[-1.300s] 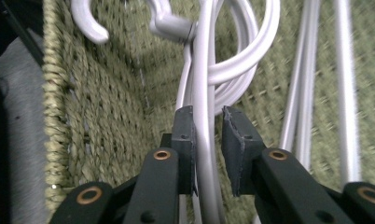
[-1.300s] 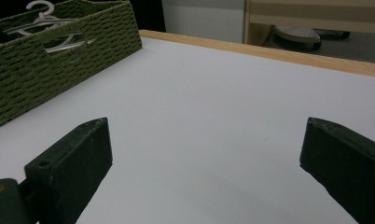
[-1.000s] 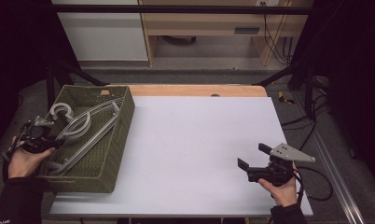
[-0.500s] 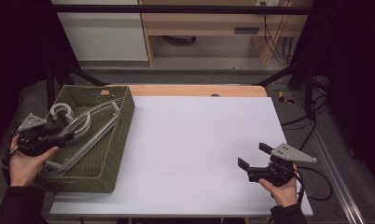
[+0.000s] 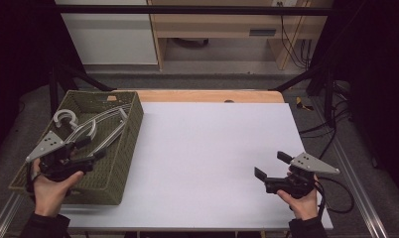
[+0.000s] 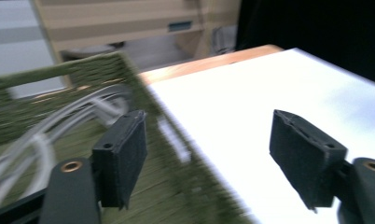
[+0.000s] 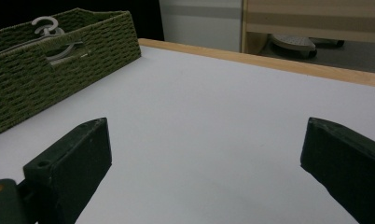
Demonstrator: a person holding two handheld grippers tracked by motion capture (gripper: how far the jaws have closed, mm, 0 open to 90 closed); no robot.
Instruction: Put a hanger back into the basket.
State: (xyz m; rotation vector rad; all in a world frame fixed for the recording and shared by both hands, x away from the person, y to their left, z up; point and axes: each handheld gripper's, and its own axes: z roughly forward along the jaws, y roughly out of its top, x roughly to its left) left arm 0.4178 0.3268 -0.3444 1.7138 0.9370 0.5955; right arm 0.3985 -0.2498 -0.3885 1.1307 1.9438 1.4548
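While the hangers (image 5: pixel 96 130) lie in the green basket (image 5: pixel 123 168) at table's left, long axis near-left to far-right, hooks at the left end, left gripper (image 5: pixel 91 148) jaws have just been opening, empty; right gripper (image 5: pixel 272 164) released.

Right claw (image 7: pixel 206 172) open over white table (image 7: pixel 213 116).
Green wicker basket (image 7: pixel 45 65) far left, white hangers (image 7: pixel 48 28) inside; nothing between jaws.
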